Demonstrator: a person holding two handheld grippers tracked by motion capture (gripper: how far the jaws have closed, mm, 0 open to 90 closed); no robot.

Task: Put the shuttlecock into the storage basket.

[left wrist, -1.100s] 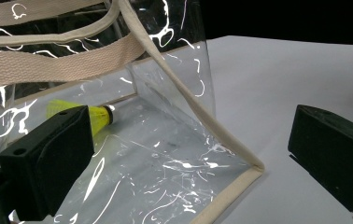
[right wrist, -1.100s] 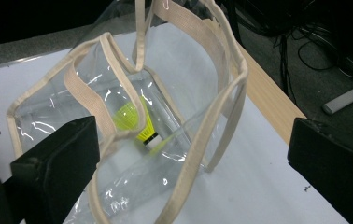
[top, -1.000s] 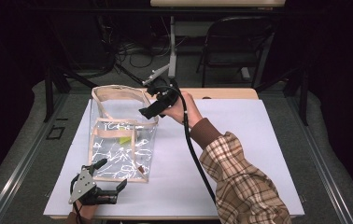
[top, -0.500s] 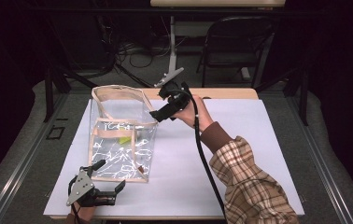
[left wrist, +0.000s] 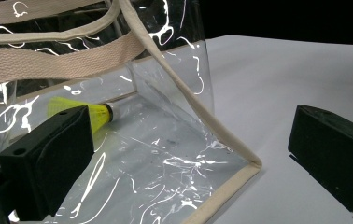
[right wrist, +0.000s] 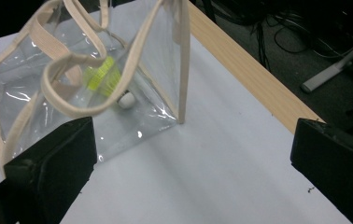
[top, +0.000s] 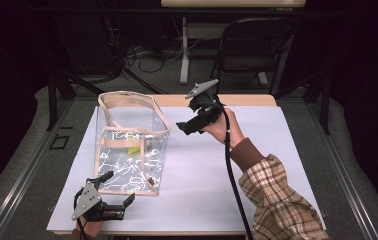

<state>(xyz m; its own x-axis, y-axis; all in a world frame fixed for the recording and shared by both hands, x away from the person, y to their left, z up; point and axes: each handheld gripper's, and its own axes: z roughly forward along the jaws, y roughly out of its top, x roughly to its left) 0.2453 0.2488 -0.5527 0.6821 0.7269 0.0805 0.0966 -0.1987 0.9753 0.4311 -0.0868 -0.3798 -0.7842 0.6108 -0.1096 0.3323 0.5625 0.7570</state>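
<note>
A clear plastic tote bag (top: 127,145) with beige straps stands upright on the white table. A yellow shuttlecock (top: 136,148) lies on the bag's bottom, also seen through the wall as the shuttlecock (left wrist: 101,112) and from above as the shuttlecock (right wrist: 103,77). My left gripper (top: 117,192) is open at the table's near edge, its jaws either side of the bag's near right corner (left wrist: 251,164) without touching. To the right of the bag's rim, my right gripper (top: 183,127) is held open above the table, empty, and it looks down at the bag (right wrist: 90,84).
The white table top (top: 277,150) stretches right of the bag. A wooden strip (top: 247,100) runs along its far edge. A folding chair (top: 252,45) and cables on the floor lie beyond the table.
My right gripper has drawn back to the right and slightly up, away from the bag's rim. The left gripper has stayed near the bag's front corner.
</note>
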